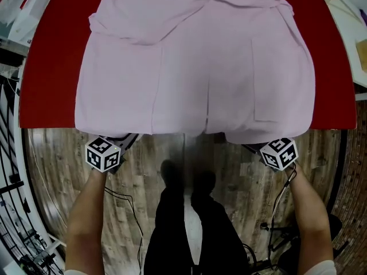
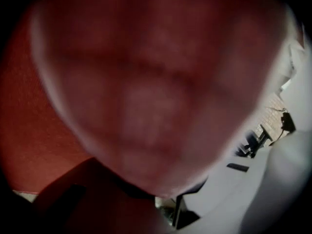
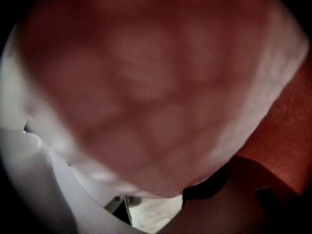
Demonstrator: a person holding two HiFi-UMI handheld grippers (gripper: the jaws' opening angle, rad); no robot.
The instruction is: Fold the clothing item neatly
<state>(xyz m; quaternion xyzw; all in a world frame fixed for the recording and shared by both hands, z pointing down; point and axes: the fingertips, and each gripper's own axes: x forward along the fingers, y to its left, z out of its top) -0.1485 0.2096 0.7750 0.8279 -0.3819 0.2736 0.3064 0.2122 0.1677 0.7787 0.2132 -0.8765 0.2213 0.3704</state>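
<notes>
Wood floor (image 1: pixel 149 153) sat under the left gripper (image 1: pixel 127 138) and right gripper (image 1: pixel 253 148). Red tabletop (image 1: pixel 51 67) stretched ahead of them, white desk (image 1: pixel 347 27) off right.

Holds left gripper (image 1: pixel 117 145) and right gripper (image 1: pixel 264 149) well apart, level with each other, both angled forward and down. Extends bare left forearm (image 1: pixel 86 211) and right forearm (image 1: pixel 309 211) either side of the legs (image 1: pixel 189 222). Shows neither pair of jaws; grip unreadable.

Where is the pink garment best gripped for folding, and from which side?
Probably at the two near corners of the pink garment, coming from the person's side. It lies spread flat on the red table, but its near hem overhangs the table edge, so a claw can close on it. The left claw and right claw sit at those corners.
</notes>
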